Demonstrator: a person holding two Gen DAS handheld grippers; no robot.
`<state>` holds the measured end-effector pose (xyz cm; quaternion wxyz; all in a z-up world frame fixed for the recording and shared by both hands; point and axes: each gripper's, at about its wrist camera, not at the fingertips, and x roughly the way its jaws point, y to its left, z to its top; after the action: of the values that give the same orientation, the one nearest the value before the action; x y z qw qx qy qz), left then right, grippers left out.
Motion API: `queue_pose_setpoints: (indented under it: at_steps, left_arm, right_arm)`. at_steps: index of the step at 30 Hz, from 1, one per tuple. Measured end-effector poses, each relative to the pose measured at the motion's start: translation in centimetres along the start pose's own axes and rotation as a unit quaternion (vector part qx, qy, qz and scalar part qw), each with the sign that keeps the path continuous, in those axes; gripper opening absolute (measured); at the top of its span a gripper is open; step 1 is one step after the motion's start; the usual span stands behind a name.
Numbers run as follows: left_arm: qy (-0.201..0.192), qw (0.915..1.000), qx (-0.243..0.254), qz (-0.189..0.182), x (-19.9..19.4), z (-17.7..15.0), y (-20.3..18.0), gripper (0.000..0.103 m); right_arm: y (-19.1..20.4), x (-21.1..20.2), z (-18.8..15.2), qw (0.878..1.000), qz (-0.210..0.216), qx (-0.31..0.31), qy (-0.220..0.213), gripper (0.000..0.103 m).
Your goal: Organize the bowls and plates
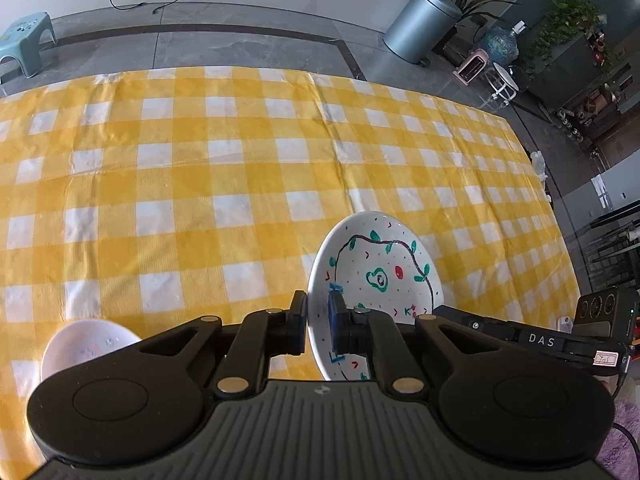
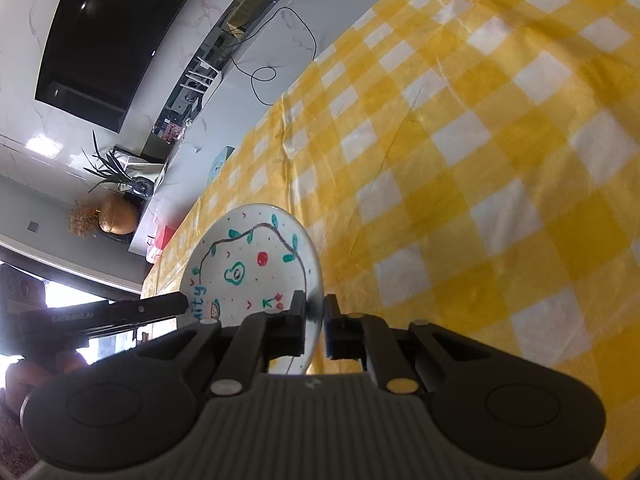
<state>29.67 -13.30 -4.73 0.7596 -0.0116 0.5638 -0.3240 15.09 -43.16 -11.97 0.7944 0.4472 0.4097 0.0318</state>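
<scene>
A white plate (image 1: 380,264) painted with a green vine, an avocado and red dots is held tilted above the yellow checked tablecloth (image 1: 200,168). My left gripper (image 1: 318,320) is shut on its near rim. My right gripper (image 2: 314,320) is shut on the rim of the same plate (image 2: 256,264) from the other side; its body shows at the right of the left wrist view (image 1: 560,340). A small white bowl (image 1: 86,346) sits on the cloth at the lower left, partly hidden by my left gripper.
The cloth covers a table whose far edge meets grey floor. Beyond it stand a teal stool (image 1: 26,40), a metal bin (image 1: 420,24), plants and a small white stool (image 1: 502,82). A wall TV (image 2: 112,32) and a low cabinet show in the right wrist view.
</scene>
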Motion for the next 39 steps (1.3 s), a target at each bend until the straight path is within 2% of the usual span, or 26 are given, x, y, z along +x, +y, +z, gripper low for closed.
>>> queue_pose_setpoints:
  at_steps: [14,23,31,39]
  left_arm:
    - [-0.045,0.999,-0.008,0.004,-6.0,-10.2,-5.1,0.011]
    - [-0.071,0.996,-0.053,0.008,-7.0,-17.4,-6.6,0.011]
    - [-0.085,0.9902,-0.111,0.009,-6.6,-21.6,-5.4,0.012]
    - [-0.106,0.9845,-0.139,0.013,-5.9,-23.7,-4.6,0.012]
  right_arm:
    - [-0.4,-6.5,-8.0,1.0,0.011,-0.009,0.003,0.011]
    - [-1.4,-8.9,-12.1,1.0,-0.007,-0.016,0.011,0.011]
    - [-0.3,-9.3,-14.4,0.998,-0.036,-0.06,0.003,0.01]
    - [0.8,-9.4,-15.3,0.995,-0.056,-0.086,-0.013,0.01]
